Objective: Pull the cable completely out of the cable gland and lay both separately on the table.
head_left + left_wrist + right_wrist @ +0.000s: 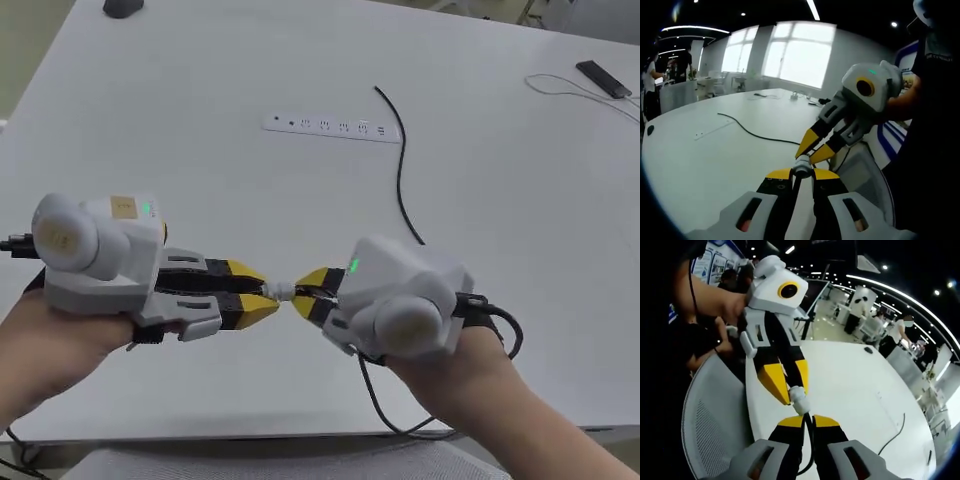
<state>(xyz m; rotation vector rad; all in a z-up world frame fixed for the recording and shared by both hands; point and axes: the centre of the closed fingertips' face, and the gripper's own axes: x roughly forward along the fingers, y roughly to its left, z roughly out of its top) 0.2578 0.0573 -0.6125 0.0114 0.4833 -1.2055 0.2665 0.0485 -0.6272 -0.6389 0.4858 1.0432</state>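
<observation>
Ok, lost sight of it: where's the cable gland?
Low centre of the head view: the cable gland sits between the left gripper and right gripper tongs.

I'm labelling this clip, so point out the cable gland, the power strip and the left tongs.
cable gland [284, 292]: head view, its white body.
power strip [330, 127]: head view, middle of its top face.
left tongs [268, 296]: head view, midway between the yellow fingertips.

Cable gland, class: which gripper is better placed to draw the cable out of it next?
Probably the right gripper: the black cable runs back between its shut jaws, so it can draw away. The left gripper pinches the white cable gland and seems better placed to hold it steady.
</observation>
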